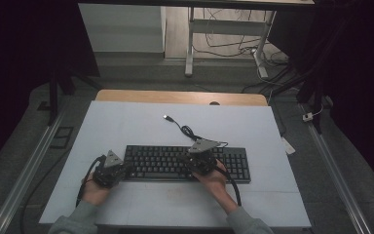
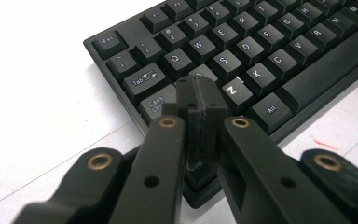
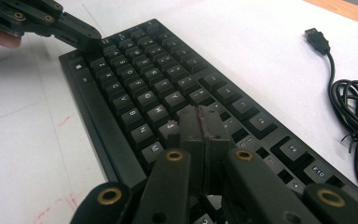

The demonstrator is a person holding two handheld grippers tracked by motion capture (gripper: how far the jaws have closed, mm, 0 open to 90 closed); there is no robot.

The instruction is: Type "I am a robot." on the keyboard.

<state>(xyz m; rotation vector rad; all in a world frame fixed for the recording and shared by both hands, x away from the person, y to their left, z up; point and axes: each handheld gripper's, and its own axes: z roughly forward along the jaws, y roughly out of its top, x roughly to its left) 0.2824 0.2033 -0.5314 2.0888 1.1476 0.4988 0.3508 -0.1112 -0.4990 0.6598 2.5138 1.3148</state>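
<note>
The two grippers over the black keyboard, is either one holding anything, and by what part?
Nothing is held. The left gripper and right gripper both have their jaws shut empty, tips poised over the keys of the black keyboard.

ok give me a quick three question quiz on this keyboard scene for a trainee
1. True or false: both hand-held grippers have their jaws shut with nothing between them.
2. Which key area does the left hand-held gripper point at? A) number pad B) around A and Caps Lock C) arrow keys
3. What lies on the white table beyond the black keyboard?

Key
1. True; the right hand-held gripper is shut too, over the keys near J and K.
2. B
3. The keyboard's coiled cable with its loose USB plug.
</note>
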